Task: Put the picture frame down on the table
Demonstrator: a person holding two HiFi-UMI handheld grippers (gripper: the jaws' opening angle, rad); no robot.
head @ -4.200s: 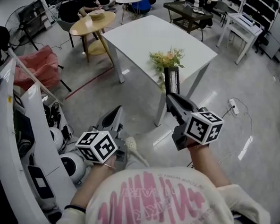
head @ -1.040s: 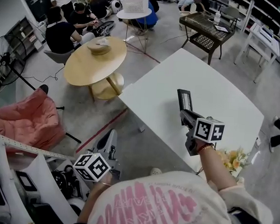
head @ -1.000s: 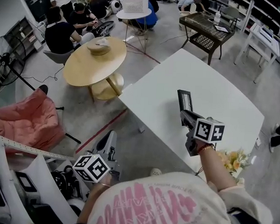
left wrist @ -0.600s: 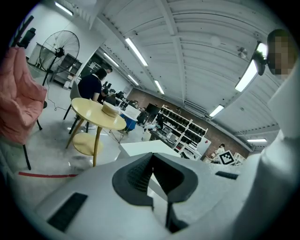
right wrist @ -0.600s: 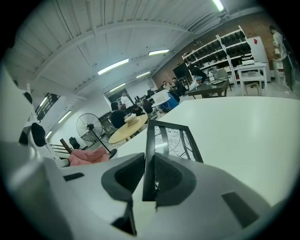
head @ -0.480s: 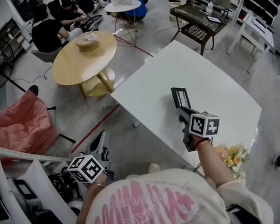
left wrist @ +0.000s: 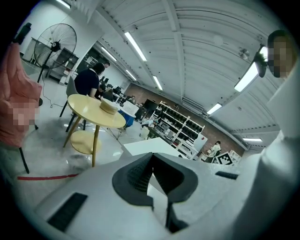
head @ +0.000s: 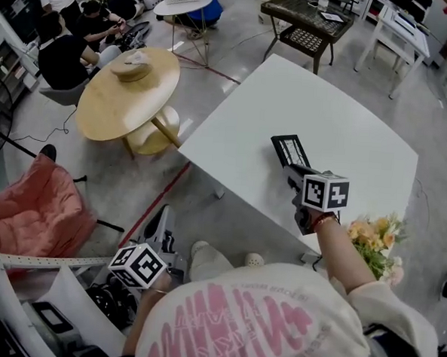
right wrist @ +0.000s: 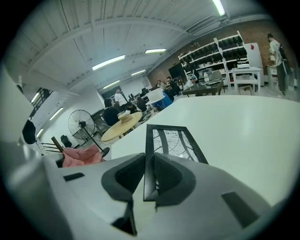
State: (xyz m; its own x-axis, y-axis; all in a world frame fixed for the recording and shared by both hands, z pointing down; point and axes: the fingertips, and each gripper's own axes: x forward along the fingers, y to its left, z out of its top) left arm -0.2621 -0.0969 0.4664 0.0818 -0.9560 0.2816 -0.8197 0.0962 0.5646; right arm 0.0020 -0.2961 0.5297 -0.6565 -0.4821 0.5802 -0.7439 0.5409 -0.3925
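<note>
A black picture frame (head: 290, 151) with a pale patterned print lies tilted low over the white table (head: 333, 113); whether it touches the top I cannot tell. My right gripper (head: 293, 171) is shut on the frame's near edge. In the right gripper view the picture frame (right wrist: 171, 139) runs away from the jaws over the white table (right wrist: 253, 126), and the right gripper (right wrist: 149, 176) pinches its left rail. My left gripper (head: 164, 231) hangs low beside the table over the floor, shut with nothing in it; the left gripper (left wrist: 152, 176) shows its jaws meeting.
A round wooden table (head: 124, 81) with a bowl stands to the left. A pink beanbag (head: 33, 207) lies at the far left. A bunch of flowers (head: 375, 236) sits by the table's near right corner. Seated people and dark furniture fill the back.
The right gripper has brought the frame lower and flatter over the table. The head view has shifted slightly; the left gripper stays low at the left.
</note>
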